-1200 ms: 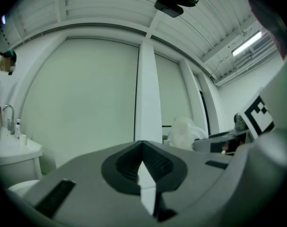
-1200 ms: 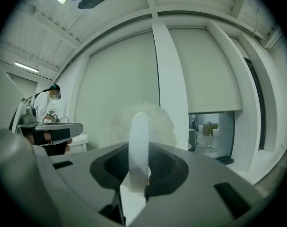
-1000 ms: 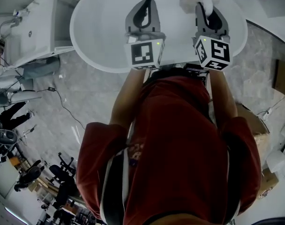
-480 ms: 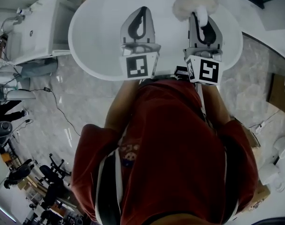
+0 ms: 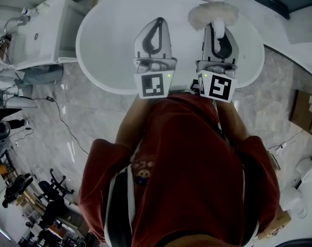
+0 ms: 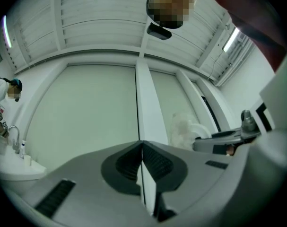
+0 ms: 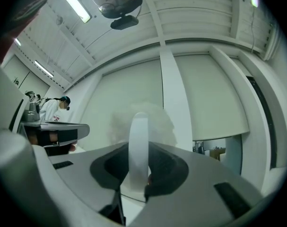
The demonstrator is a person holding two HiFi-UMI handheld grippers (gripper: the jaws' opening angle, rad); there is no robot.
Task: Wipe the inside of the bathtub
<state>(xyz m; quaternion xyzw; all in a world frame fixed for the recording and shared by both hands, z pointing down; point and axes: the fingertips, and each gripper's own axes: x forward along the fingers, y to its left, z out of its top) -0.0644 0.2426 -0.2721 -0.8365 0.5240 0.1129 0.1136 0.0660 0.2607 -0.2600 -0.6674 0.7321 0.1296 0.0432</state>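
Head view: both my grippers are held out side by side over the white oval bathtub [image 5: 104, 50], which fills the upper middle of the view. The marker cubes face up at me, left cube [image 5: 153, 85] and right cube [image 5: 216, 86], just above my red top [image 5: 186, 163]. The tub stands on a grey marbled floor [image 5: 84, 117]. A white washbasin unit [image 5: 40, 32] sits just beside its left end.

Left gripper [image 5: 157, 22]: it points into the tub near the middle. In the left gripper view its jaws are pressed together, ribbed pads meeting in a thin line, with nothing between them [image 6: 141, 144].

Right gripper [image 5: 218, 25]: it is clamped on the white handle [image 5: 218, 27] of a fluffy white duster [image 5: 213, 13]. The duster head sticks out past the jaw tips, over the far side of the tub. I cannot tell whether it touches the tub surface.

Right gripper view: the jaws are closed on either side of the flat white handle [image 7: 138, 131], which stands upright between them. The fluffy head [image 7: 157, 122] spreads behind and above the handle. The left gripper [image 7: 58, 131] shows at the left edge, level with mine [image 7: 137, 150].

Left gripper view: the duster [image 6: 183, 126] shows to the right of the closed jaws. A basin with a tap [image 6: 13, 145] is at the far left.
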